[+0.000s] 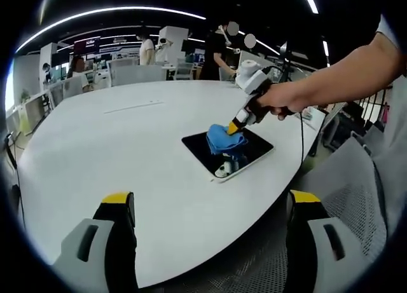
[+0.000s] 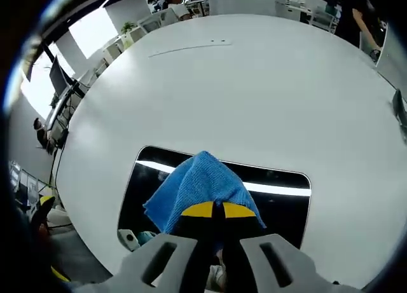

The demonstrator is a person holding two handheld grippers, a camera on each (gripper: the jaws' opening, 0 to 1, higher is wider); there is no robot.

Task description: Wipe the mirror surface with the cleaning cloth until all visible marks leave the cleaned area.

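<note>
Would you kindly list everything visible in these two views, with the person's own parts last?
Mirror: one, dark glass, white frame, flat on the table near its edge.
Cleaning cloth: one, blue, bunched on the mirror.
Table: one, white, rounded.
Chairs: several, pale grey, beyond the table.
People: a few, standing in the background.
Right gripper: yellow-tipped, shut on the cleaning cloth.
Left gripper: yellow-tipped, open, above the table edge.
Hand: one, holding the right gripper.

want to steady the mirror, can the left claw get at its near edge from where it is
Probably yes. The left claw is open and holds nothing, with bare table between it and the mirror. The right claw presses the cloth further back.
</note>
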